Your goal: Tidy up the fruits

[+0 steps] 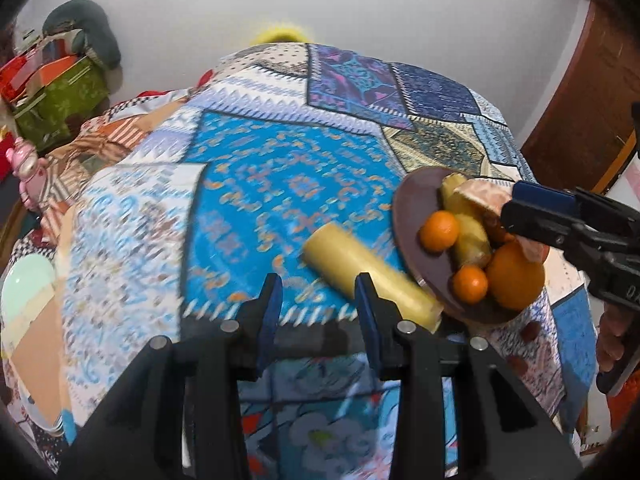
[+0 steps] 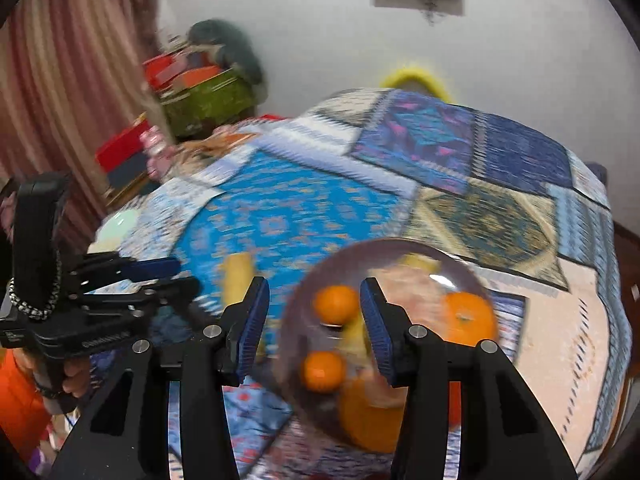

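A brown plate at the table's right front holds two small oranges, a big orange, pale yellow fruit and a pinkish piece. A yellow cylinder lies on the blue cloth just left of the plate. My left gripper is open and holds nothing; its right finger overlaps the cylinder in the picture. My right gripper hovers open over the plate, with a small orange showing below its gap. From the side the right gripper reaches in beside the pinkish piece.
A patchwork cloth covers the table. A mint-green plate sits at its left edge. A green box with red items and a pink toy stand beyond it. A wooden door is at the right, a curtain at the left.
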`<move>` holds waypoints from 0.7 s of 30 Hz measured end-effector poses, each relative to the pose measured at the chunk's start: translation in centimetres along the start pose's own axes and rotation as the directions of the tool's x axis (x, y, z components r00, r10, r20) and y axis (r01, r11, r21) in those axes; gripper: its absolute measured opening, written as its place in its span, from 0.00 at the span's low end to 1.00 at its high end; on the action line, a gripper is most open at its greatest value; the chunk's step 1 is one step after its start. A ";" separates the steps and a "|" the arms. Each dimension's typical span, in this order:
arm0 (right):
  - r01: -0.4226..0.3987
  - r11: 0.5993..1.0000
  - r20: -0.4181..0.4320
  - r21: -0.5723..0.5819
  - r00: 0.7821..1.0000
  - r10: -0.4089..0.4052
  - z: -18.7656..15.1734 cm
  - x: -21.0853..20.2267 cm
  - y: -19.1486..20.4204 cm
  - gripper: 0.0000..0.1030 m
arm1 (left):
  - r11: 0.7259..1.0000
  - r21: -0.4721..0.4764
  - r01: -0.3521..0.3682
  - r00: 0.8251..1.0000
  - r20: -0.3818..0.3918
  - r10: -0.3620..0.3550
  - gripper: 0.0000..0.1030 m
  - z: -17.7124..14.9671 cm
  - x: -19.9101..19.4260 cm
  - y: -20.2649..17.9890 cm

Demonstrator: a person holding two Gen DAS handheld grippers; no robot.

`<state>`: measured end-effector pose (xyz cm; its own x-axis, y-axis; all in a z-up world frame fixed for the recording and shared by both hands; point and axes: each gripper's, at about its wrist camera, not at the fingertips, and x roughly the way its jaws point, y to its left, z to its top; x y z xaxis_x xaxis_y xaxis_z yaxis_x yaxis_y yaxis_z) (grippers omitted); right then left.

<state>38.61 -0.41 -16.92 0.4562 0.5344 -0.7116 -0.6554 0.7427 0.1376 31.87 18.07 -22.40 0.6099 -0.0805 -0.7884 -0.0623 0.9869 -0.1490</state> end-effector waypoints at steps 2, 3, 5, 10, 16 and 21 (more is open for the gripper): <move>-0.013 0.999 -0.022 -0.046 1.000 0.012 0.1 1.4 2.1 0.43 | 1.000 -0.004 -0.013 1.000 0.002 0.013 0.35 -0.6 -0.5 0.9; -0.020 0.998 -0.034 -0.061 0.999 0.018 0.0 2.1 2.8 0.43 | 1.000 -0.008 -0.019 1.000 0.001 0.019 0.35 -1.1 -0.8 1.4; -0.040 0.996 -0.068 -0.077 0.997 0.035 -0.1 3.7 4.0 0.43 | 1.000 -0.019 -0.020 1.000 -0.001 0.020 0.35 -1.6 -1.3 2.3; -0.034 0.995 -0.147 -0.091 0.989 0.020 -0.3 7.6 5.7 0.42 | 0.999 -0.049 -0.015 1.000 -0.011 0.015 0.36 -2.6 -1.9 4.1; -0.002 0.991 -0.199 -0.136 0.980 -0.026 -0.3 10.0 6.7 0.36 | 0.998 -0.056 -0.006 1.000 -0.001 0.006 0.36 -3.0 -2.3 4.9; 0.007 0.986 -0.206 -0.166 0.978 -0.042 -0.3 10.9 7.4 0.36 | 0.998 -0.066 0.005 1.000 -0.001 -0.005 0.36 -2.9 -2.0 4.9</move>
<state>38.54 10.82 -23.80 0.3496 0.4081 -0.8434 -0.7429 0.6692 0.0159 28.08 22.62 -23.24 0.6097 -0.0854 -0.7880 -0.1111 0.9752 -0.1916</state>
